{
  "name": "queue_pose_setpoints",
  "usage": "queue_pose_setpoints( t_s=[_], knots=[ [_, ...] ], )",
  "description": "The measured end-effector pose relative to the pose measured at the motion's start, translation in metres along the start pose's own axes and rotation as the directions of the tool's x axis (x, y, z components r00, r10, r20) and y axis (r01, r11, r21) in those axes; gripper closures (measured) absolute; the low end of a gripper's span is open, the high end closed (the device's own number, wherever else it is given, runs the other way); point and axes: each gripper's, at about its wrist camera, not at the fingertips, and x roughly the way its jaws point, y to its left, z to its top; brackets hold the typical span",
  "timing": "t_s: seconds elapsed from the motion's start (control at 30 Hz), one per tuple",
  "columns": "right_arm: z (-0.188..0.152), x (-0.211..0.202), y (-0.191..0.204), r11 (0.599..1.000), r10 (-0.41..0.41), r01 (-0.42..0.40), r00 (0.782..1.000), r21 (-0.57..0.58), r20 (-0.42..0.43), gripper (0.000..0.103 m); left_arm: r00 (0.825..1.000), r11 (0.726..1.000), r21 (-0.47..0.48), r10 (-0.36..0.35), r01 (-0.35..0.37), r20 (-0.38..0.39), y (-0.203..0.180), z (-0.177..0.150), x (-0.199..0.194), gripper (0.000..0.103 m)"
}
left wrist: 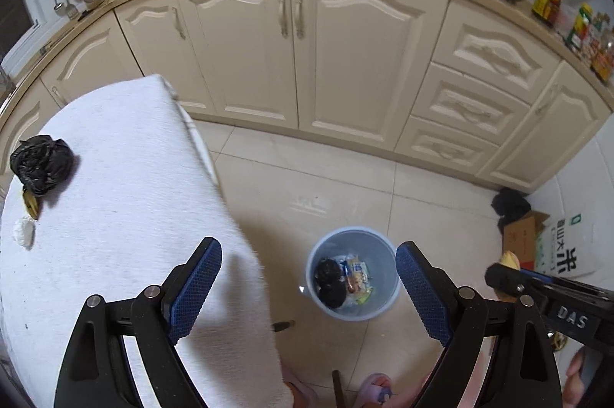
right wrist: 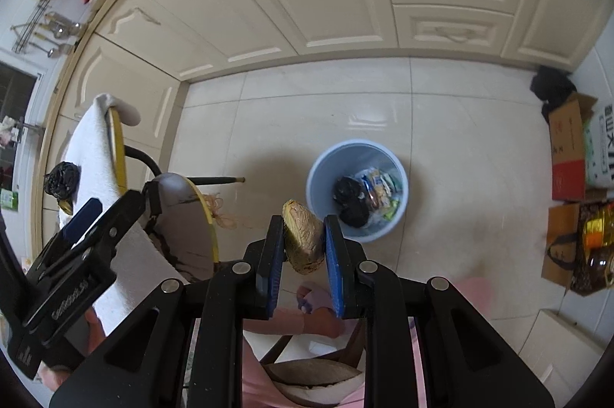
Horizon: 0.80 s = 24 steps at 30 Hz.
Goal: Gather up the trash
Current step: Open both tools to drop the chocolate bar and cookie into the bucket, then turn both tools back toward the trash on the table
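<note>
left wrist view: the left tool (left wrist: 309,287) stands wide with nothing between its blue cross-hatched rubber pads (left wrist: 195,289), its black hinged arms spread over the table edge and floor. the table (left wrist: 126,185) wears a white, finely woven cloth; on it lie a crumpled glossy black plastic bag (left wrist: 40,164), a small yellow-brown scrap (left wrist: 31,204) just beside it, and a white crumpled wad (left wrist: 23,232) near the scrap. on the pale glossy floor tiles stands a round light-blue plastic bin (left wrist: 387,277) holding black bags and printed wrappers.

right wrist view: the right tool (right wrist: 303,241) is narrow, its blue pads clamping a wrinkled yellow-brown peel-like piece (right wrist: 303,239), oval and dull. this sits just short of the bin (right wrist: 318,174), not over it. the left tool (right wrist: 82,220) shows at the left, over the cloth.
</note>
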Motion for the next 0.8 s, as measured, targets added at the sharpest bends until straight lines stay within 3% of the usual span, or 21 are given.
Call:
queue_pose_setpoints(
  t_s=[0.03, 0.07, 0.1, 0.13, 0.17, 0.23, 0.37, 0.8],
  knots=[
    [0.001, -0.002, 0.005, 1.000, -0.007, 0.007, 1.000, -0.011, 0.017, 0.076, 1.000, 1.000, -0.004, -0.002, 0.002, 0.011, 0.003, -0.001, -0.004, 0.010],
    [0.002, -0.003, 0.010, 1.000, -0.011, 0.012, 1.000, -0.021, 0.024, 0.058, 1.000, 1.000, -0.009, 0.001, -0.001, 0.026, 0.007, -0.002, -0.008, 0.008],
    [0.003, -0.004, 0.014, 0.999, -0.018, 0.019, 0.999, -0.029, 0.030, 0.047, 0.999, 1.000, -0.012, 0.007, -0.007, 0.033, 0.011, -0.004, -0.011, 0.007],
    [0.003, -0.006, 0.018, 0.999, -0.030, 0.032, 0.998, -0.033, 0.046, 0.024, 0.999, 1.000, -0.013, 0.015, -0.014, 0.038, 0.014, -0.007, -0.015, 0.007],
    [0.003, -0.009, 0.020, 0.998, -0.043, 0.046, 0.996, -0.031, 0.074, 0.012, 0.999, 1.000, -0.013, 0.023, -0.023, 0.035, 0.016, -0.010, -0.017, 0.007],
    [0.002, -0.016, 0.025, 0.997, -0.071, 0.075, 0.988, -0.024, 0.138, 0.010, 0.999, 1.000, -0.014, 0.028, -0.028, 0.031, 0.019, -0.014, -0.019, 0.007],
    [0.004, -0.016, 0.029, 0.997, -0.067, 0.071, 0.991, -0.037, 0.113, 0.009, 0.997, 0.997, -0.031, 0.068, -0.067, 0.041, 0.024, -0.020, -0.027, 0.007],
    [-0.012, -0.031, 0.034, 0.994, -0.096, 0.103, 0.986, -0.043, 0.139, 0.009, 0.997, 0.997, -0.046, 0.065, -0.063, 0.052, 0.035, -0.032, -0.049, 0.007]
  ],
)
